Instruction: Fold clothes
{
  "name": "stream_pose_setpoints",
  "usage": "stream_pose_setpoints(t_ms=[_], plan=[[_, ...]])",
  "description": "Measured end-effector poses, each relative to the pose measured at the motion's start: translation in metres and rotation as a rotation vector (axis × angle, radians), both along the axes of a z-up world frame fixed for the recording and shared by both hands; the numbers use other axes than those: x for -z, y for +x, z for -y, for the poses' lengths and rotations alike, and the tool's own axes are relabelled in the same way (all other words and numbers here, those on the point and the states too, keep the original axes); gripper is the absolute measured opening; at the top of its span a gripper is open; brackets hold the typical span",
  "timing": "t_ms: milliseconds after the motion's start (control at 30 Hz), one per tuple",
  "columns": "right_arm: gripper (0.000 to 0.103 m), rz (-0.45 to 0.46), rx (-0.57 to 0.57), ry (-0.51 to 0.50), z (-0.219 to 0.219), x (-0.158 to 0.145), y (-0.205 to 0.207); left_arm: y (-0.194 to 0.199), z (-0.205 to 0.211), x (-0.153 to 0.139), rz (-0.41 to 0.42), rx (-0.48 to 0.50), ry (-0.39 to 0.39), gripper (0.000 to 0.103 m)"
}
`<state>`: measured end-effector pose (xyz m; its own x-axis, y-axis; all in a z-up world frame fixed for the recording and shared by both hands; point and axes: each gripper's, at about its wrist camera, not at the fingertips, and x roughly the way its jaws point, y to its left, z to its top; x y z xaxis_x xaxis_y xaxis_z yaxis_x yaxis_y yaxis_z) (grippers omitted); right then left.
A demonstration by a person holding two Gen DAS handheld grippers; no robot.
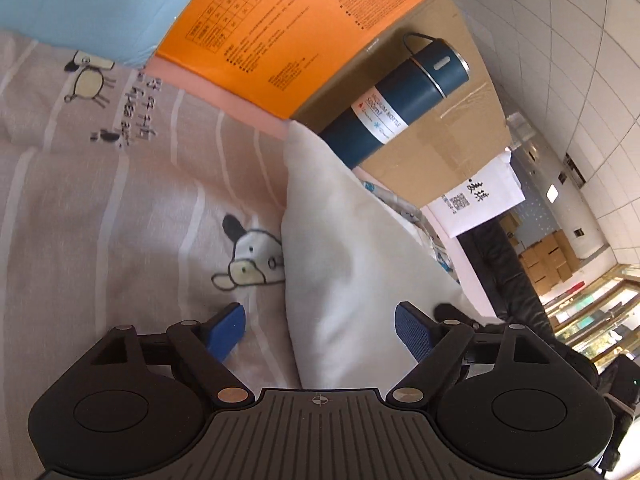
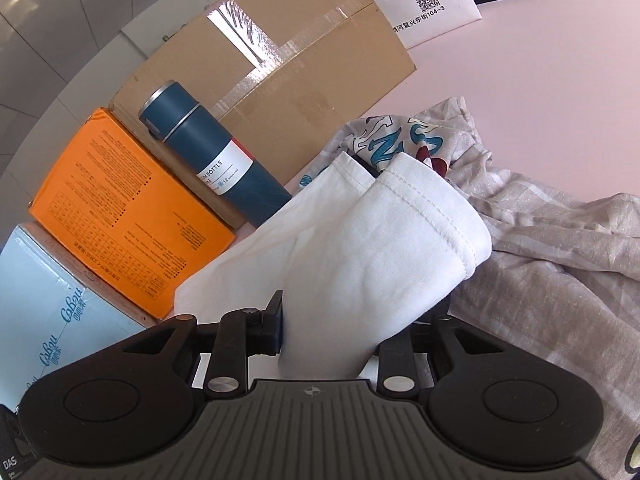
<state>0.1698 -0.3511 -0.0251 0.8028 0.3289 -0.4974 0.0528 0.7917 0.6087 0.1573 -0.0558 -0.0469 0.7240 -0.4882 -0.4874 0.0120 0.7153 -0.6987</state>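
Observation:
A thick white folded garment fills the gap between the fingers of my right gripper, which is shut on it and holds it raised. In the left wrist view the same white garment stands up between the blue pads of my left gripper, which is open; one pad is close to the cloth, the other is apart from it. Beneath lies a pinkish striped garment with cartoon prints. A grey striped garment and a printed garment lie crumpled on the pink table.
A dark blue bottle stands against a taped cardboard box. Beside these sit an orange box and a light blue box. A white card with a QR code leans behind the cardboard box. The bottle is just beyond the white garment.

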Motion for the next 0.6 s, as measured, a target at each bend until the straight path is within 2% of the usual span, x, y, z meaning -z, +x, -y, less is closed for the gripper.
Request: stream_pose_setpoints(t_ms=[100,133,200,233,333,433,500,533,600], plan=[[0.027,0.004,0.007,0.003,0.001,0.001,-0.001,-0.009,0.015,0.001,0.036,0.04,0.014,0.082],[0.027,0.007,0.008,0.003,0.001,0.001,-0.002,-0.01,0.02,0.003,0.049,0.063,0.015,0.057],[0.027,0.023,0.014,0.003,0.002,0.001,-0.003,-0.012,0.031,0.003,0.076,0.107,0.083,0.015],[0.027,0.031,0.018,0.002,0.002,0.0,-0.004,-0.014,0.034,0.003,0.092,0.114,0.108,0.014],[0.029,0.043,0.035,-0.024,0.003,-0.002,-0.006,-0.021,0.02,-0.006,0.102,0.114,0.004,0.013],[0.034,0.056,0.081,-0.125,-0.002,-0.003,-0.009,-0.026,0.013,-0.013,0.107,0.099,-0.007,0.013],[0.052,0.066,0.117,-0.211,-0.007,-0.003,-0.01,-0.027,0.017,-0.011,0.094,0.098,0.048,0.013],[0.056,0.072,0.134,-0.253,-0.01,-0.002,-0.011,-0.028,0.02,-0.01,0.085,0.101,0.083,0.017],[0.071,0.082,0.17,-0.339,-0.015,-0.002,-0.012,-0.03,0.026,-0.01,0.098,0.108,0.159,0.024]])
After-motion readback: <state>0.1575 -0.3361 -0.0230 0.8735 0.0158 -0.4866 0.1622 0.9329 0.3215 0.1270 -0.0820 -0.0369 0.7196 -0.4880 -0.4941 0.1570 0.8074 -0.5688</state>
